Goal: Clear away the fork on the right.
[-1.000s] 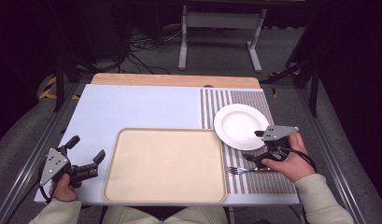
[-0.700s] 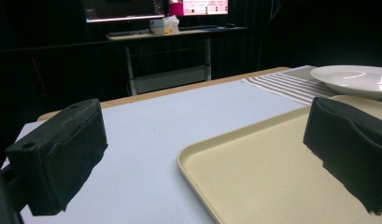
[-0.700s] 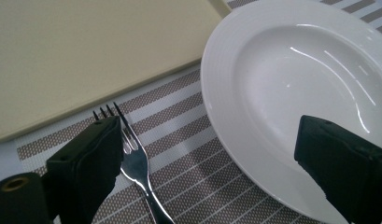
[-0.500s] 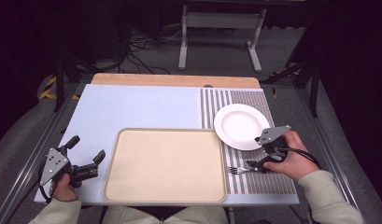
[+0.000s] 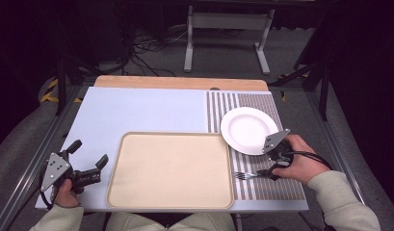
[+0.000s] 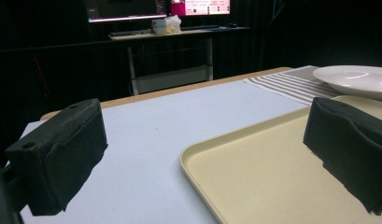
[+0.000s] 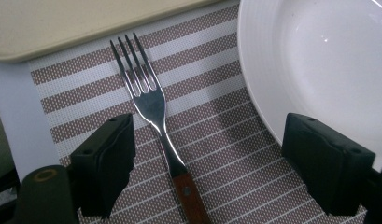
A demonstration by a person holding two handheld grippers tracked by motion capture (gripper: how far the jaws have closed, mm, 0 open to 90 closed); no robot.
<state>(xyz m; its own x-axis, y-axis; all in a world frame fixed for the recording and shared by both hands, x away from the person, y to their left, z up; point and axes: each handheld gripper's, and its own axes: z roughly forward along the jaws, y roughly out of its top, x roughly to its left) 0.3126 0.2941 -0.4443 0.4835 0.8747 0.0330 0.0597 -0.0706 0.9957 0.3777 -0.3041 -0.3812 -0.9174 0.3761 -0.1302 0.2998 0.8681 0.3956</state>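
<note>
A: Fork point(image 7: 153, 112) is what I'm working on, as far as I can judge; nobody gave me a task sentence. It lies flat on the striped placemat point(image 5: 267, 185), tines toward the tray point(image 5: 170, 171), just beside the white plate point(image 5: 249, 130).

B: Have you got hold of it?

A: No. My right tool point(image 7: 226, 165) hangs over the neck of the fork, where the metal meets the wooden handle, with its jaws spread wide, one on either side and neither touching it. So I'd call the pick-up not yet done, only lined up.

B: And your left side?

A: My left tool point(image 5: 91, 163) sits low at the near left of the table point(image 5: 137, 108), just beside the tray's left edge, released too, with nothing between its jaws. From its own camera I see the tray corner between the two pads and the plate off to the right.

B: What's left, then?

A: My guess is closing on the fork and carrying it somewhere. The tray and plate are both bare, so either could be the goal; I can't say which.

B: Anything you can't make out?

A: The far end of the fork handle is cut off at the bottom of the right gripper view, and from above my hand point(image 5: 303, 166) covers most of it. The room behind the table is too dark to read.
</note>
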